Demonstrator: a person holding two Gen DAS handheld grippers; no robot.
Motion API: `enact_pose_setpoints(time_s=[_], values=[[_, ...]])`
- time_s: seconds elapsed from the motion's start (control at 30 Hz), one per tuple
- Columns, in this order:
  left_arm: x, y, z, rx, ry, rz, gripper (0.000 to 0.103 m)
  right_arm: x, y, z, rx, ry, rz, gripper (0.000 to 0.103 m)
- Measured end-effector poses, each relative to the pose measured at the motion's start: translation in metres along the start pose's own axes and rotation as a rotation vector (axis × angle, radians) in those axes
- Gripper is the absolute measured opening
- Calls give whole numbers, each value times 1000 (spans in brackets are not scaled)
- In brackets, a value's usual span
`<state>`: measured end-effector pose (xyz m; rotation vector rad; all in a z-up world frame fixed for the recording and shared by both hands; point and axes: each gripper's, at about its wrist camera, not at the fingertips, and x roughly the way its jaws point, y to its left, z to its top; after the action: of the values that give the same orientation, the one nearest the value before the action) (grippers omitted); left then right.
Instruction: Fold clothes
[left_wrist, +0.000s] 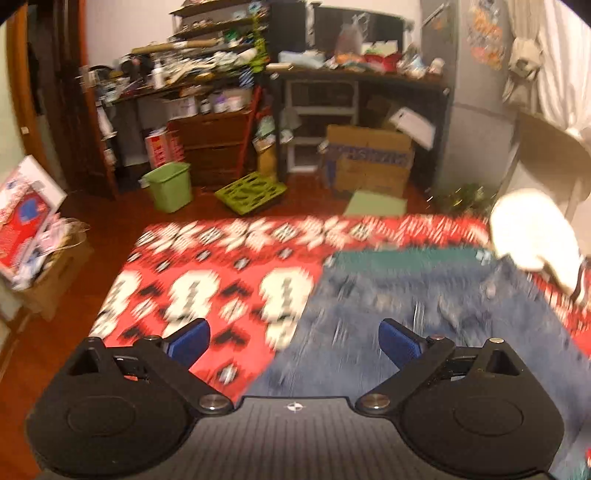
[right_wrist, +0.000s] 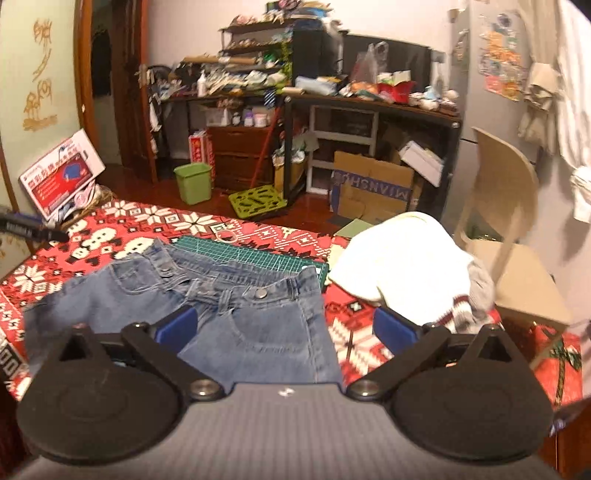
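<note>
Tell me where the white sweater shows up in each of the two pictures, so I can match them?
Left wrist view: the white sweater is a blurred pale shape at the right edge, beyond the jeans.
Right wrist view: it lies right of centre on the red patterned blanket, right of the jeans.
Shared landmark: the green bin on the floor behind.

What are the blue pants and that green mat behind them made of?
The blue pants look like denim: faded blue woven cloth with stitched seams and metal buttons. The green mat behind their waistband seems to be rubbery plastic, flat and matte, printed with a pale grid like a cutting mat; I can't be sure.
</note>
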<state>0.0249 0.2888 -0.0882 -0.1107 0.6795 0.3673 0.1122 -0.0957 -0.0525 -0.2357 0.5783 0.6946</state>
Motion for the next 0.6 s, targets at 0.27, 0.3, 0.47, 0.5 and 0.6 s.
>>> enact_pose_setpoints(time_s=[0.27,0.3,0.47,0.5,0.6], values=[[98,4,22,99,55,-95,98,118,-42,24,26,68,86,102],[107,8,24,79,70,-116,97,133,-50,26,57,79,101,102],[148,32,32,-78,150,-267,89,194,-78,36,181,149,197,89],[156,33,34,-94,177,-280,85,205,-82,38,195,168,216,84],[176,33,38,-98,233,-286,68,235,-95,42,245,226,238,63]])
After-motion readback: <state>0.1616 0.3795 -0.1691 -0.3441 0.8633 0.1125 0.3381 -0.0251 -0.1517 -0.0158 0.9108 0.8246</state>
